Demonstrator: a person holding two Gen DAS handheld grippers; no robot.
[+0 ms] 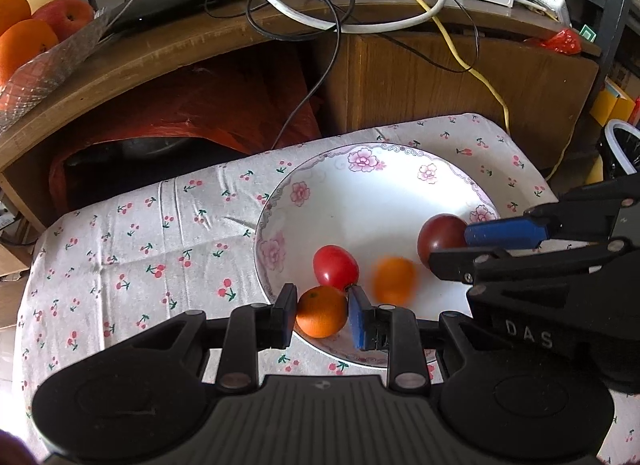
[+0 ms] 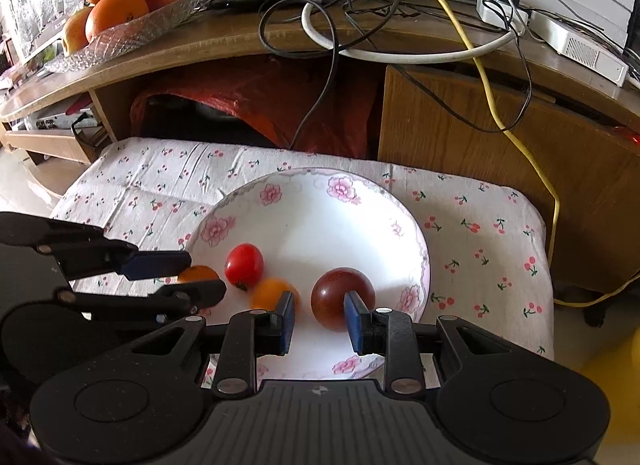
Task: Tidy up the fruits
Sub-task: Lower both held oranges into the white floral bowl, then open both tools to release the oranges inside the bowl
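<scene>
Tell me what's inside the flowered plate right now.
Four small fruits in the plate: red tomato, dark tomato, yellow-orange one, and an orange one partly hidden by gripper fingers.

You get bright daylight in both views, with soft shadows pooling on the white plate (image 1: 400,185) under the fruit. The yellow-orange fruit (image 1: 394,280) is smeared with motion blur; the rest is sharp. Fisheye bends the wooden shelf (image 2: 224,45) edge, corners vignette black, and glare washes out the lower left.

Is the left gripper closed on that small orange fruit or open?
Shut on it: left gripper pads press both sides of the small orange fruit over the plate.
</scene>
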